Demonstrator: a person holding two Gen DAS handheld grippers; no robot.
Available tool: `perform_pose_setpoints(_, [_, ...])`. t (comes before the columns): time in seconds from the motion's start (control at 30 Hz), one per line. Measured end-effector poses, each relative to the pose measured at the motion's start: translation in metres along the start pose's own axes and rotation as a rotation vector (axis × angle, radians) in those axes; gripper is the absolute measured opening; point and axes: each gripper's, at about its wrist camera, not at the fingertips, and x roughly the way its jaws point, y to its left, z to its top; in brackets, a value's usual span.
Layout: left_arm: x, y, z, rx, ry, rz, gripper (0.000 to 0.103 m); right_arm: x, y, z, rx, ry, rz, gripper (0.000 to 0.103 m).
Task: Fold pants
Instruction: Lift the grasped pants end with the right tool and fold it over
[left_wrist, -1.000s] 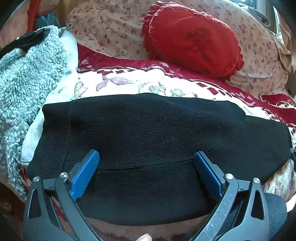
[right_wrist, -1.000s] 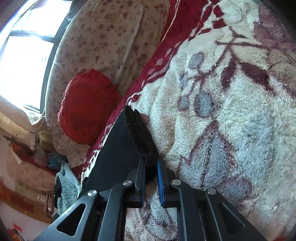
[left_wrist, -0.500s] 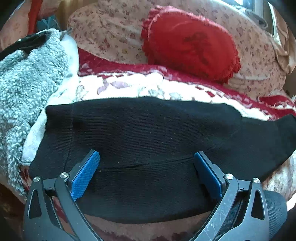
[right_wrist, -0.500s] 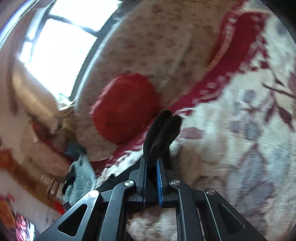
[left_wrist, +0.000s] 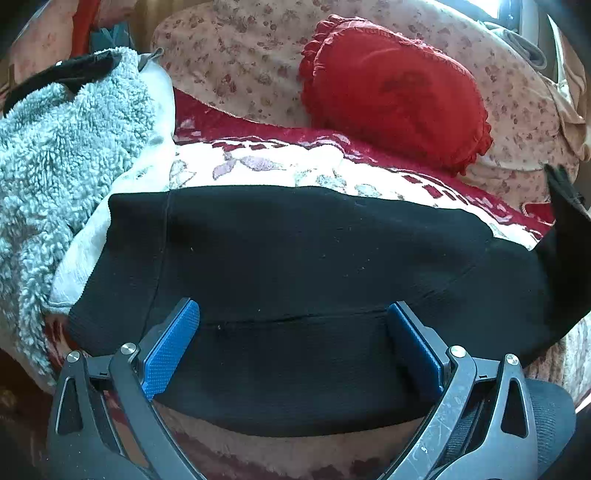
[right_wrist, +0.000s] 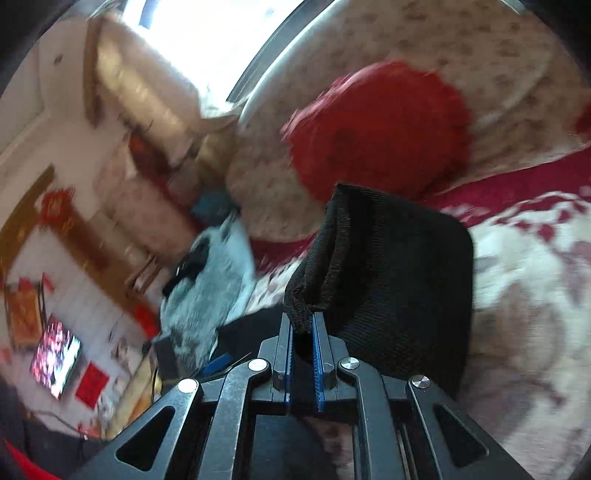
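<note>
- I am folding the black pants (left_wrist: 295, 266); I think the step in hand is bringing one end over the rest.
- My right gripper (right_wrist: 303, 332) is pinching the hem of a leg end (right_wrist: 388, 280), its jaws almost closed on the doubled cloth, and this end is hanging in the air above the blanket (right_wrist: 524, 295).
- My left gripper (left_wrist: 291, 332) is standing wide open over the near part of the pants, holding nothing.
- The rest of the pants is lying flat on the plush flowered blanket, in front of the frilled red cushion (left_wrist: 395, 92).
- The cloth is a fine ribbed knit, soft and limp.
- Next, I judge, the lifted end is needing to be laid down with edges matching.
</note>
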Motion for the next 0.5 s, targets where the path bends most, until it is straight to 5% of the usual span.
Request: perform_pose_setpoints(0.5, [0.001, -0.003, -0.001, 0.027, 0.005, 0.011, 0.102, 0.102, 0.025, -0.019, -0.044, 0.269, 0.032, 0.009])
